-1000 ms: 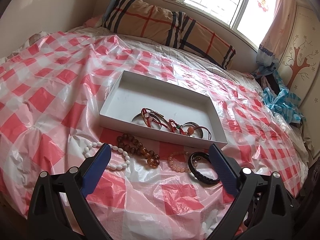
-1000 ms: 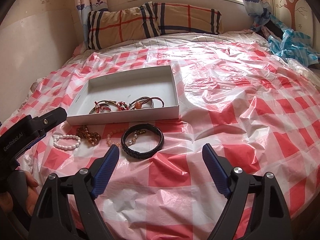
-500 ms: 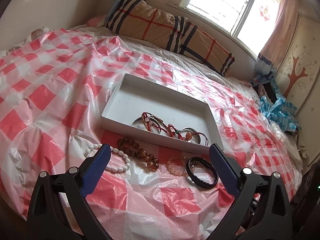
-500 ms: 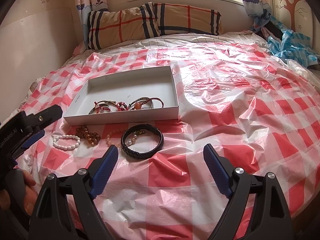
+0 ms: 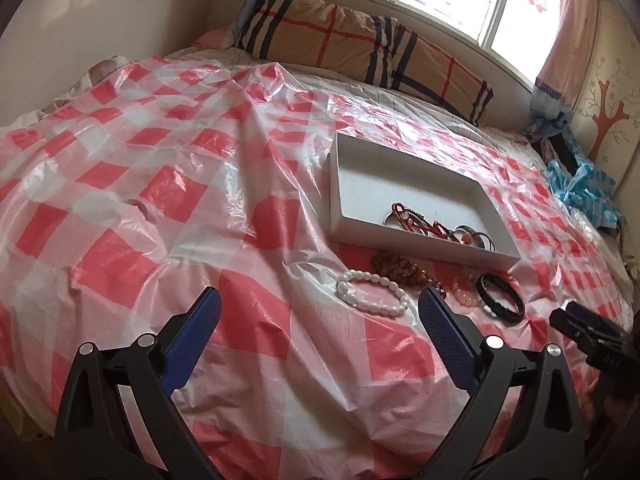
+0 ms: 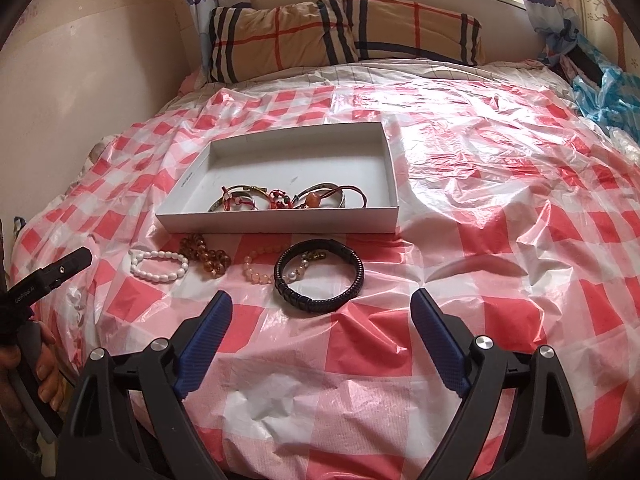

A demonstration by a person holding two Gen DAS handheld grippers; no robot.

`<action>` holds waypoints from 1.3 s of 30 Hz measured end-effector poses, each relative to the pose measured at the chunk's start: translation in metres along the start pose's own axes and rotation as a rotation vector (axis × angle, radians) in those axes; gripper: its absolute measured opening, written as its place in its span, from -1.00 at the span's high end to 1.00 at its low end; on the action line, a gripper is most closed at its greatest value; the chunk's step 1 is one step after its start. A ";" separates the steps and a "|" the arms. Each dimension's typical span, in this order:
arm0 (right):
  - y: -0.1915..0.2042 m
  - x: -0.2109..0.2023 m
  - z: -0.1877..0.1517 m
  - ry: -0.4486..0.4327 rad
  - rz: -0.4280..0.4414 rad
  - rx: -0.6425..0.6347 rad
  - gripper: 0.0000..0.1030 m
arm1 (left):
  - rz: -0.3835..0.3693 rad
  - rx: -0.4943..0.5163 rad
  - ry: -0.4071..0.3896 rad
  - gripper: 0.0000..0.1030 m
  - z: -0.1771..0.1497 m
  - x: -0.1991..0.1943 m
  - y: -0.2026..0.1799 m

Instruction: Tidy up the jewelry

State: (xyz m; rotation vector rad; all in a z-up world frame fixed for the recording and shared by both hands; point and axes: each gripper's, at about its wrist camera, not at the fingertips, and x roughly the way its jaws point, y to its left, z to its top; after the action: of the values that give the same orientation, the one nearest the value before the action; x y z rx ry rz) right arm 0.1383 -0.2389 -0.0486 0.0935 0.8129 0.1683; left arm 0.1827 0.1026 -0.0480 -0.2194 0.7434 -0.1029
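Right wrist view, left to right. Left gripper (image 5: pixel 320 300): fingers wide apart, holding nothing. White bead bracelet (image 6: pixel 159 265) at 9 o'clock, amber bead bracelet (image 6: pixel 205 255) beside it, pink bead bracelet (image 6: pixel 256 268) touching black braided bracelet (image 6: pixel 319 276) at center. White box (image 6: pixel 280 222) at 12 o'clock, several bracelets inside. Right gripper (image 6: pixel 322 304): fingers just opening wider, empty, near black bracelet. All on checkered bed cover (image 6: pixel 500 240).

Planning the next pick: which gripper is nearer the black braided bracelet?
Right. The right gripper hangs open just short of the black braided bracelet, which lies almost centred ahead of its fingers. The left gripper faces the checked sheet, with the bracelet past its right finger.
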 end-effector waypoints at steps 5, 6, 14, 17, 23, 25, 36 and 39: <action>0.001 0.014 0.003 0.028 -0.004 -0.051 -0.69 | 0.008 0.181 -0.020 -0.84 -0.003 0.004 -0.037; 0.001 0.017 0.004 0.032 -0.004 -0.056 -0.69 | 0.015 0.221 -0.021 -0.84 -0.003 0.006 -0.046; 0.009 0.043 0.011 0.068 0.005 -0.121 -0.69 | 0.077 0.276 0.050 -0.84 0.006 0.045 -0.061; 0.011 0.054 0.013 0.085 -0.001 -0.143 -0.69 | 0.087 0.276 0.079 -0.84 0.007 0.058 -0.059; 0.008 0.073 0.016 0.107 -0.001 -0.139 -0.69 | 0.051 0.250 0.112 -0.84 0.003 0.069 -0.053; 0.007 0.080 0.016 0.120 0.004 -0.135 -0.69 | 0.035 0.235 0.119 -0.84 0.002 0.071 -0.050; 0.003 0.078 0.009 0.149 0.070 -0.125 -0.40 | 0.035 0.234 0.137 -0.07 0.000 0.063 -0.037; 0.000 0.068 0.009 0.130 0.091 -0.115 -0.40 | 0.072 0.244 0.113 -0.07 0.003 0.056 -0.035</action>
State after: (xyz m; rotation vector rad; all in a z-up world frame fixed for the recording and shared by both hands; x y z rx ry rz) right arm 0.1912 -0.2260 -0.0910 0.0114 0.9275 0.3087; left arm 0.2257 0.0594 -0.0748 0.0464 0.8424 -0.1369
